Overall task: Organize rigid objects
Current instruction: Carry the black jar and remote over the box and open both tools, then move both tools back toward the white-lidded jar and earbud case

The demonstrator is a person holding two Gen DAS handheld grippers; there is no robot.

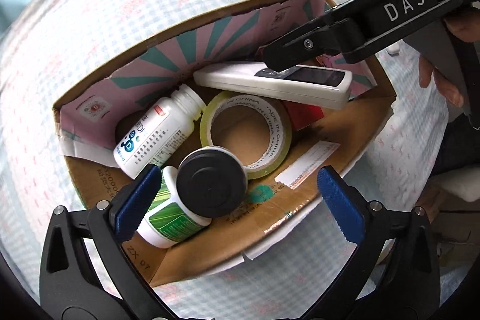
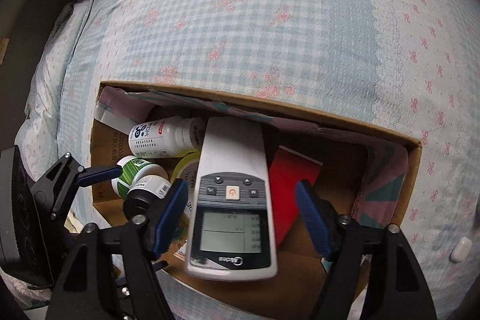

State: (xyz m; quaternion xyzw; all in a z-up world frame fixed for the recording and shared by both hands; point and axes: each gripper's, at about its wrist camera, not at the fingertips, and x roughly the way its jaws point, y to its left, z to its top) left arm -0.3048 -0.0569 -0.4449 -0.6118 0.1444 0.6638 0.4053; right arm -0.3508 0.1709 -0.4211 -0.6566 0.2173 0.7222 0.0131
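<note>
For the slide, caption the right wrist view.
Open right gripper straddles the white remote control lying in the cardboard box among bottles.

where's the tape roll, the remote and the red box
tape roll (image 1: pixel 280 137): left wrist view, on its yellowish side band
remote (image 2: pixel 232 194): right wrist view, on its orange power button
red box (image 2: pixel 288 185): right wrist view, on its red face

The left gripper hangs with its jaws spread wide, one blue pad at 8 o'clock in its own view and the other at 4 o'clock, nothing pinched between them. The right gripper is likewise spread, its pads well apart at 8 and 4 o'clock. In the left view, bare fingers wrap its handle at 2 o'clock.
</note>
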